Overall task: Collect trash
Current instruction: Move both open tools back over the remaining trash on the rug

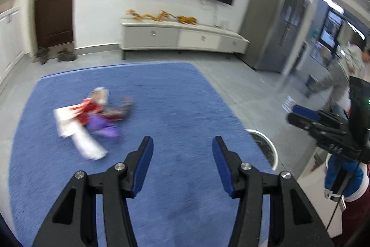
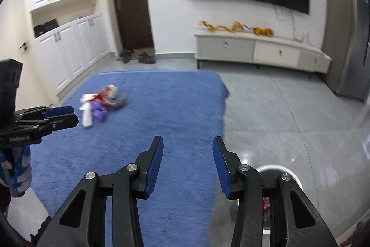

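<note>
Bin [image 2: 281, 171] holds red wrapper [image 2: 266, 203].

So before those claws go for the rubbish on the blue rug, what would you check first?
1. Left gripper empty, jaws apart: ok.
2. Right gripper empty, jaws apart: ok.
3. Trash pile in view on the rug, some way ahead of both grippers: ok.
4. Rug between grippers and pile free of obstacles: ok.
5. Bin at the rug's edge, next to the right gripper: ok; how full it is: cannot tell.
6. Which piece to take first: cannot tell, the pile is blurred and its items overlap.
</note>
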{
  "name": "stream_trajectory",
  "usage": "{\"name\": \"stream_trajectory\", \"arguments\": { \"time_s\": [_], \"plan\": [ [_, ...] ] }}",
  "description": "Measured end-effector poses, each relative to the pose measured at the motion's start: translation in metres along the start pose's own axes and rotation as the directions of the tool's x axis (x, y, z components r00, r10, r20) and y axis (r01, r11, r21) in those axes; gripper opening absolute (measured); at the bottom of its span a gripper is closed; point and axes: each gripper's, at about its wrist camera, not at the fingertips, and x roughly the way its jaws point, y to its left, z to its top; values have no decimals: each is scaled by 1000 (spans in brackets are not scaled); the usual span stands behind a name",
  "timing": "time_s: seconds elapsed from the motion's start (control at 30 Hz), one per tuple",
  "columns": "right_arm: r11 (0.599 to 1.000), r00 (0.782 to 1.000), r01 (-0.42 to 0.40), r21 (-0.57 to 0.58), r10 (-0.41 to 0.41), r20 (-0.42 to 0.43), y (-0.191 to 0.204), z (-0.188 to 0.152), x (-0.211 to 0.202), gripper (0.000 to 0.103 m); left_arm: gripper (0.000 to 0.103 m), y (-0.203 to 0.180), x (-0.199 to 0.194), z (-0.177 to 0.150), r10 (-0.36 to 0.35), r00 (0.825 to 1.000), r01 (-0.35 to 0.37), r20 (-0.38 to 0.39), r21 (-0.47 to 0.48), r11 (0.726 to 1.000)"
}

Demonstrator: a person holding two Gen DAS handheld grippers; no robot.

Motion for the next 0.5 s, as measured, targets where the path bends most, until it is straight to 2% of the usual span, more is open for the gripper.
{"name": "stream_trajectory", "arguments": {
  "time_s": [0.17, 0.5],
  "plan": [
    [998, 1000, -19, -64, 20, 21, 40, 14, -14, 44, 51, 49, -39, -11, 56, 997, -52, 54, -72, 996],
    [983, 998, -48, -176, 53, 22, 116, 27, -28, 47, 51, 92, -89, -37, 106, 989, -91, 103, -140, 986]
  ]
}}
